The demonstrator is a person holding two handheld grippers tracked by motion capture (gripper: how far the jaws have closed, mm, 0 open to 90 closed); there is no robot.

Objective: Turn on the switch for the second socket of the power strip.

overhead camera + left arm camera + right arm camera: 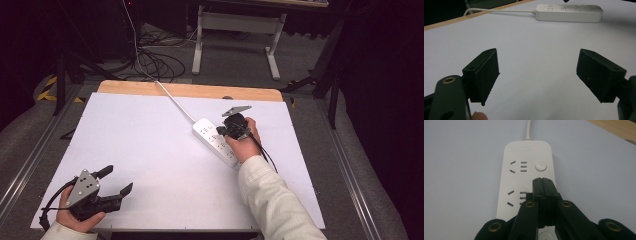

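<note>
One power strip (216, 141), two claws: left claw (116, 181), right claw (220, 131).

Power strip (216, 142) (cord (175, 102) behind) blocks right side; left open.

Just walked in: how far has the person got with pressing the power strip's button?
Done: the right tool is shut, tips over the power strip, just short of the round button. In hand: closing in on it. Left: the press itself. The left tool waits open, apart.
</note>
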